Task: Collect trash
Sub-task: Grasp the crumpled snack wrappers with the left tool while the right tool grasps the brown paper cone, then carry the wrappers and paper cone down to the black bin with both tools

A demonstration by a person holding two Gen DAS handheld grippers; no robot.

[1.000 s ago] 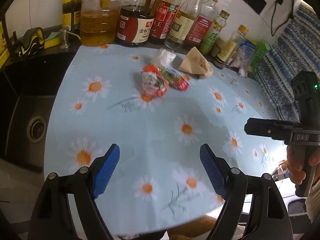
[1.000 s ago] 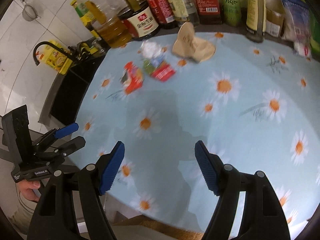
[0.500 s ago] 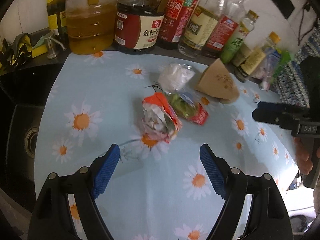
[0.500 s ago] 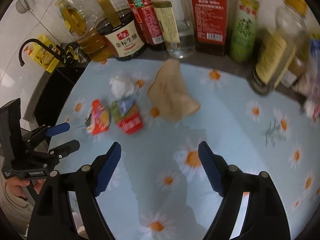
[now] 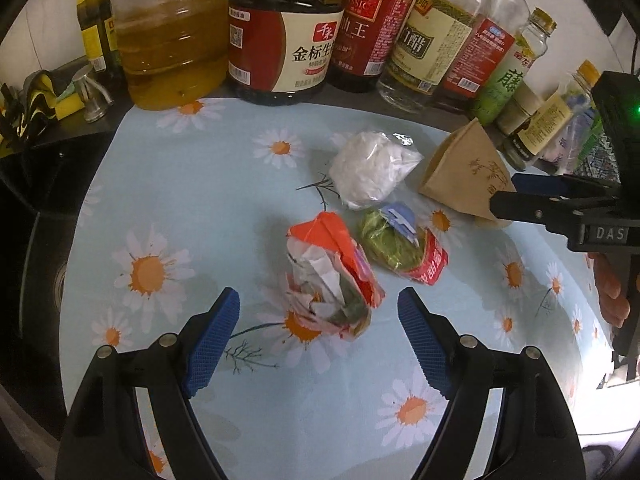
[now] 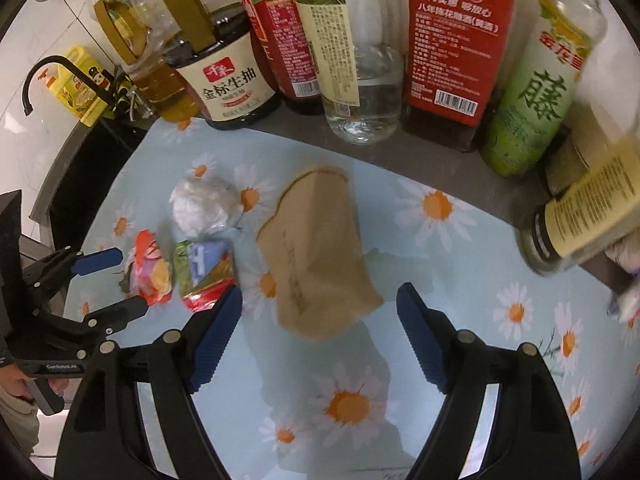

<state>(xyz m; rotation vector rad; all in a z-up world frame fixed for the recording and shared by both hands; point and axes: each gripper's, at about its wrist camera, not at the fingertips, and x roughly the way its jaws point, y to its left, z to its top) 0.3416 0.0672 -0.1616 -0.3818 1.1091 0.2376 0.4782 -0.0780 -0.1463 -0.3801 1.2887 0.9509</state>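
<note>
A: Four pieces of trash lying close together on the daisy-print cloth (image 5: 168, 184): crumpled orange-and-white wrapper (image 5: 332, 276), creased and foil-like; squashed green-and-red packet (image 5: 400, 248) just beside it, touching or nearly so; white plastic wad (image 5: 372, 168), puckered and rounded, behind those two; tan paper bag (image 5: 464, 176), matte and wedge-shaped, off to the right.

B: And from the right wrist view?

A: Showing the same four in a row: wrapper (image 6: 150, 276), packet (image 6: 206, 276), white wad (image 6: 204, 204), and the paper bag (image 6: 316, 252) lying flat, wide end nearest, faint print running along it.

B: Tools?

A: Left gripper (image 5: 318, 342) standing wide apart, ribbed blue pads (image 5: 212, 340) flanking the near end of the orange wrapper, pressing on nothing. Right gripper (image 6: 320, 338) spread too, having just been widening, its blue pads (image 6: 218, 336) straddling the near edge of the paper bag without squeezing it. Each tool appearing in the other's view, black frame, blue tips, gripped by a hand (image 5: 610, 296).

B: Beyond that?

A: Glossy bottles (image 5: 380, 20) lining the far edge: amber oil jug (image 5: 172, 40), dark soy sauce (image 5: 280, 48), clear vinegar, green-labelled glass. Dark sink (image 5: 36, 208) lying left of the cloth, black tap (image 6: 60, 76) curving over it.
</note>
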